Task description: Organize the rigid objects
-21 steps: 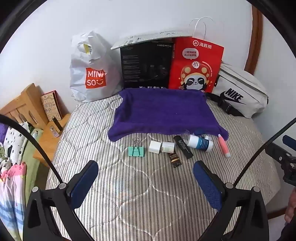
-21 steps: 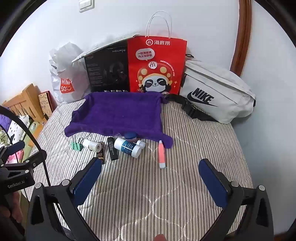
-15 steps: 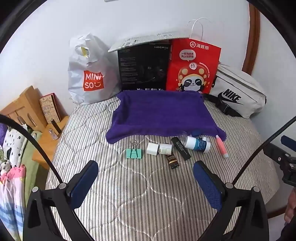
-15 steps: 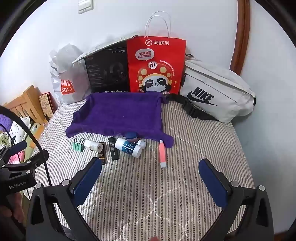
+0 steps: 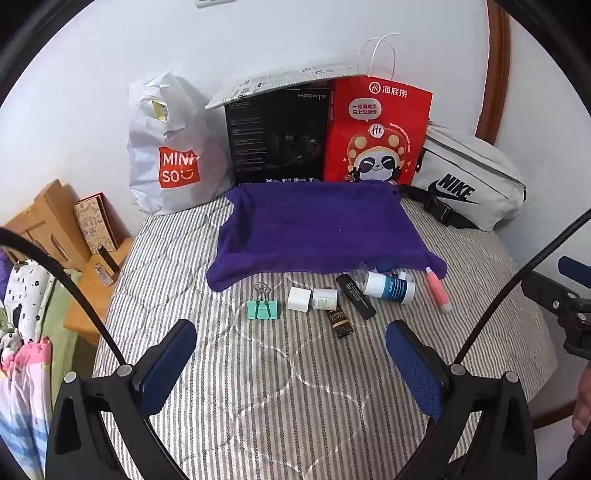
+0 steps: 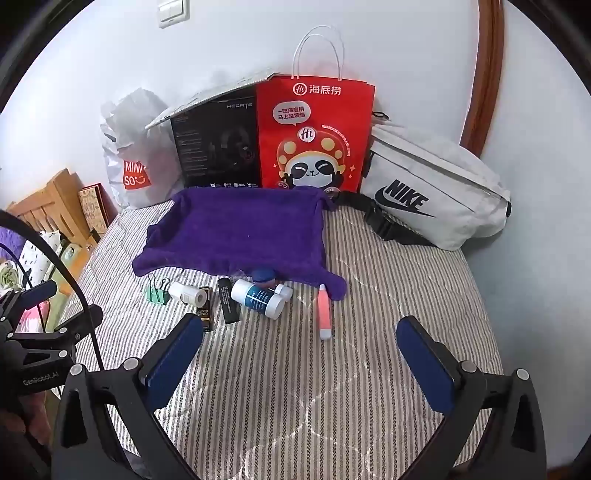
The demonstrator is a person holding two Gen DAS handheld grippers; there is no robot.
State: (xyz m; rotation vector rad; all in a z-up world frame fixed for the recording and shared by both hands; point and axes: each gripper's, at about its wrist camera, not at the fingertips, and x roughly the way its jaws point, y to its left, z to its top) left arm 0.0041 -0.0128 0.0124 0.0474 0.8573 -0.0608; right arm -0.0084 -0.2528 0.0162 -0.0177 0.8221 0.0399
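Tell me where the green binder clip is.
In the left wrist view the green binder clip lies on the striped bedcover, leftmost in the row of small items, beside the small white bottle, just before the purple towel.

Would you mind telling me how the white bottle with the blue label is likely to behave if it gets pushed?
The white bottle with the blue label lies on its side and looks cylindrical, so it will probably roll. The quilted bedcover may slow it. Its smooth surface could be slippery in a grip.

White wall (image 6: pixel 240 44), striped quilted bed (image 5: pixel 295 387), wooden bedside furniture (image 5: pixel 40 218), light switch (image 6: pixel 171 13)
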